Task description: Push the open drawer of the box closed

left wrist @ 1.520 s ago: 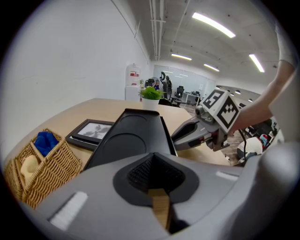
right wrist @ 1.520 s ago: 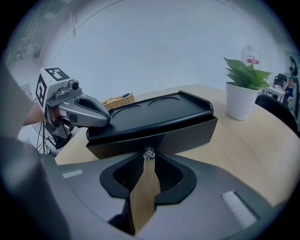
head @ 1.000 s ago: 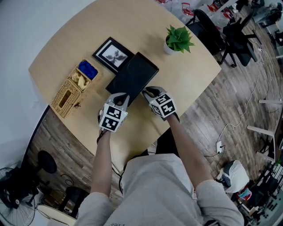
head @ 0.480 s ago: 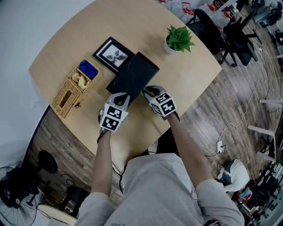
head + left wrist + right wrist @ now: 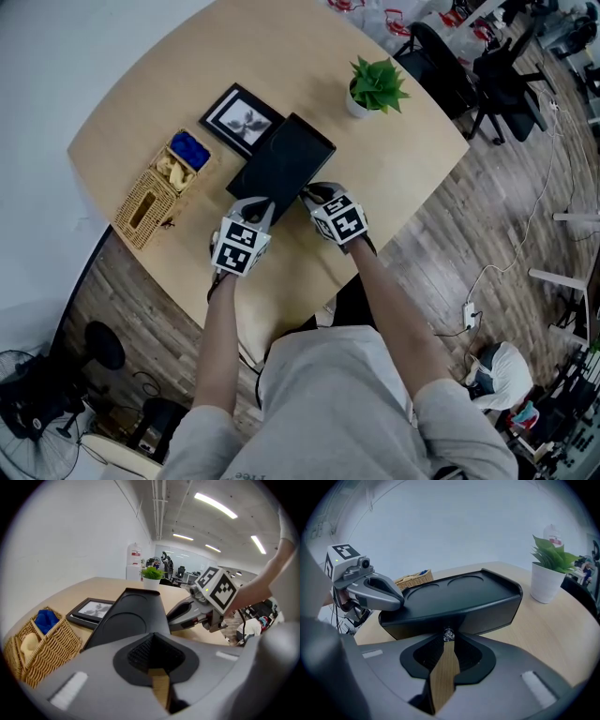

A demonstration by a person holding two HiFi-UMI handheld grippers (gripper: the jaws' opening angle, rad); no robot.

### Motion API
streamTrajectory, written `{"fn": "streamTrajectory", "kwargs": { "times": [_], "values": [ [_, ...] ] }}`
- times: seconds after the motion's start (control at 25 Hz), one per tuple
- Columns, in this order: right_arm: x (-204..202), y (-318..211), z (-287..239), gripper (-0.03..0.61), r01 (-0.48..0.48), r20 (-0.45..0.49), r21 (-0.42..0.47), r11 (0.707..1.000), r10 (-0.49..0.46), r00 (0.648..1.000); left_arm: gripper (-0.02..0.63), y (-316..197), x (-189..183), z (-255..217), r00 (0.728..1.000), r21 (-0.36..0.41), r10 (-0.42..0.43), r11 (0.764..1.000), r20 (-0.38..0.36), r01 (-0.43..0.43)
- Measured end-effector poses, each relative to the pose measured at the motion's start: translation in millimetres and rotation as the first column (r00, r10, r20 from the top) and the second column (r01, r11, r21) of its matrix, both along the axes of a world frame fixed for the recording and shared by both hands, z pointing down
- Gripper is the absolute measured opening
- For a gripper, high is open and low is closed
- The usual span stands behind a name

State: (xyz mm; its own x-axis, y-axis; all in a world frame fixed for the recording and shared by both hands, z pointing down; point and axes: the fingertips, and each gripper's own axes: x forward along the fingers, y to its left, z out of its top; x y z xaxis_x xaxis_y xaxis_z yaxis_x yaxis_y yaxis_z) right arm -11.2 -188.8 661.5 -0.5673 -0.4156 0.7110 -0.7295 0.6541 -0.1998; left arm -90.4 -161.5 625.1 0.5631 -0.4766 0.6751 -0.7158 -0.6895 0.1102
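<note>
Left gripper [image 5: 257, 206]: fingers clenched together, nothing held, tips at near left corner of black rectangular drawer box [image 5: 281, 159]. Right gripper [image 5: 314, 194]: fingers clenched, tips against small shiny knob [image 5: 448, 634] on box front. Box mid-way across light wooden desk [image 5: 403, 178]. Woven wicker basket [image 5: 155, 192] left, black-framed picture [image 5: 241, 117] beyond, green potted plant [image 5: 375, 86] far right.

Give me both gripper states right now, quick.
Left gripper: shut, nothing between the jaws, tips at the black box.
Right gripper: shut, tips at the drawer knob; pinching or just pressing it, cannot tell.
</note>
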Motion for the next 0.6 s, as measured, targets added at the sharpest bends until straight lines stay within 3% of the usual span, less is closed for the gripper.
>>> {"fn": "streamTrajectory", "kwargs": {
  "times": [0.6],
  "values": [
    [22.7,14.5,-27.3,0.072,-0.066,0.018,0.060,0.996,0.065,0.998,0.052,2.7,-0.2,-0.4,0.999,-0.050,-0.051,0.997,-0.007,0.051]
  ]
}}
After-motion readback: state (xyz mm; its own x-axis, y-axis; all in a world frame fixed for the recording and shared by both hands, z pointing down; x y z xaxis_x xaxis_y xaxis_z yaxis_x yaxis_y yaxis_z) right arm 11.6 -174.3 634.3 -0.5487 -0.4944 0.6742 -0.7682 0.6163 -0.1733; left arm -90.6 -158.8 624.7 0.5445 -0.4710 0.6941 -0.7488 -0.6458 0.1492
